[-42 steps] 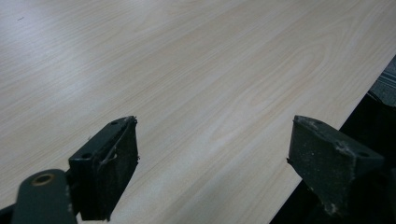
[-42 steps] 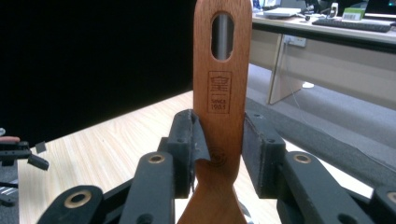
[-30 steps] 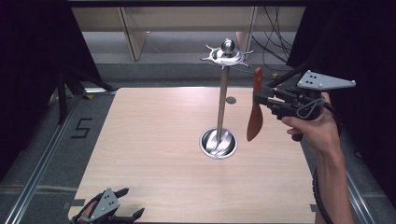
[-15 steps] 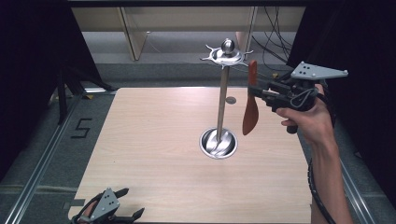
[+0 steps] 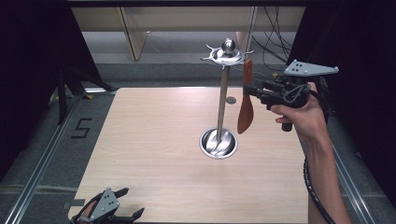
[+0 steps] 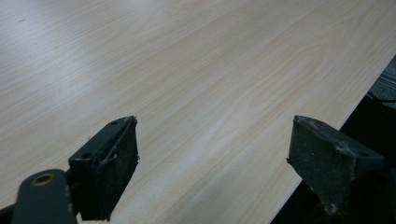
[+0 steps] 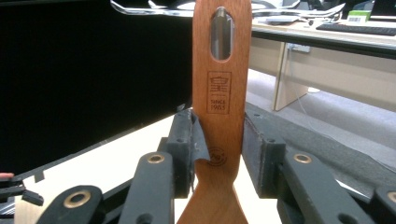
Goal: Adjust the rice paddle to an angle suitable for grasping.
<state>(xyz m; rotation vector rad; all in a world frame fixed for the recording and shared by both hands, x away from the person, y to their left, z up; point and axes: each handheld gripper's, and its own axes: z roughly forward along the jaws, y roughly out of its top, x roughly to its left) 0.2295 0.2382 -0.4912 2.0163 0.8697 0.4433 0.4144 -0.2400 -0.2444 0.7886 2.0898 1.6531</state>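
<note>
Tabletop [image 5: 154, 154], pale wood, mostly bare; wide open room on its left half and near side, dark floor and metal rails past both side edges.

Metal stand [image 5: 223, 98] just right of centre: round base dish on the tabletop, thin upright pole, hooked ring and ball knob on top. In the right gripper view just slivers of the ring's hooks [image 7: 140, 8] show, cut off at the top edge.

Right tool [image 5: 250, 89] held up in the air right of the pole, level with its upper part, clenched on the handle of a wooden spatula [image 5: 245, 112]. The spatula hangs upright, blade down, above the tabletop, near the pole but apart from it; its top end sits just under the ring's rim. In the right gripper view both pads [image 7: 186, 140] press the handle's sides; the hanging slot [image 7: 221, 33] is clear above them, blade cut off at the bottom edge.

Left tool [image 5: 108, 215] low at the near left corner, partly cut off by the frame's bottom. In the left gripper view its jaws stand wide apart, released, just bare wood between them, the tabletop edge close under the right-hand jaw.
</note>
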